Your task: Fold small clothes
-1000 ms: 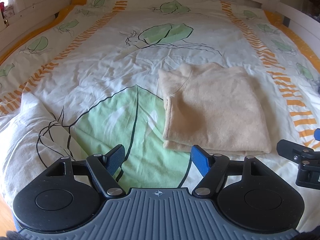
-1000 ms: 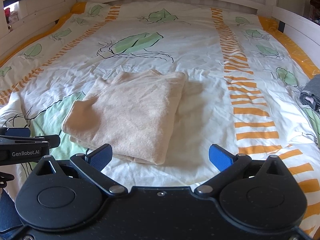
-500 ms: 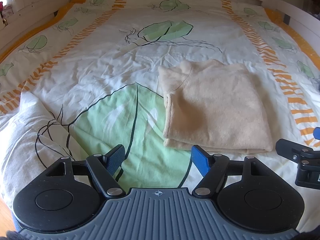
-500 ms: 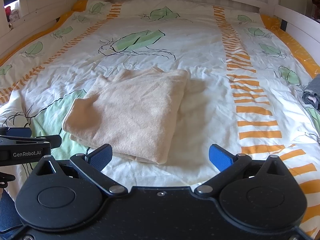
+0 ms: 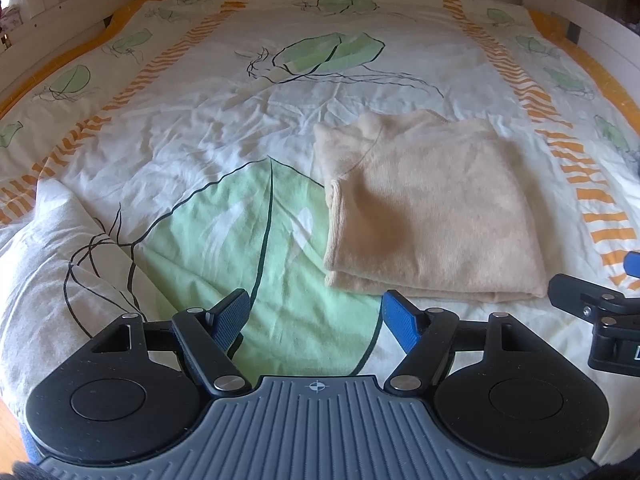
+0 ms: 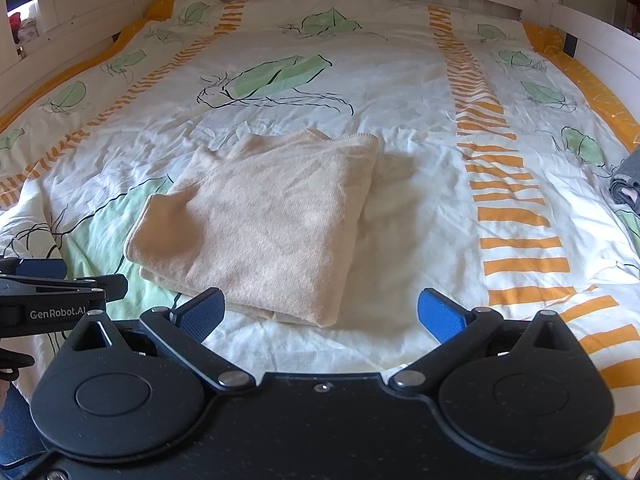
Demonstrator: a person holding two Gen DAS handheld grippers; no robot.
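A beige knitted garment (image 5: 432, 208) lies folded into a flat rectangle on the bed, also seen in the right wrist view as the same beige garment (image 6: 260, 220). My left gripper (image 5: 316, 316) hovers open just short of the garment's near left corner, nothing between its blue pads. My right gripper (image 6: 320, 312) is open too, above the garment's near right corner, with its jaws spread wide and empty. Neither gripper touches the cloth.
The bed cover (image 5: 224, 152) is white with green leaves and orange stripes, creased around the garment. A white bed frame (image 6: 600, 36) borders the far and right sides. A grey piece of clothing (image 6: 626, 184) lies at the right edge. A bunched fold of cover (image 5: 44, 248) rises at near left.
Both views have tilted slightly, so the garment sits a little lower in the frames. The garment and both grippers' openings are unchanged.
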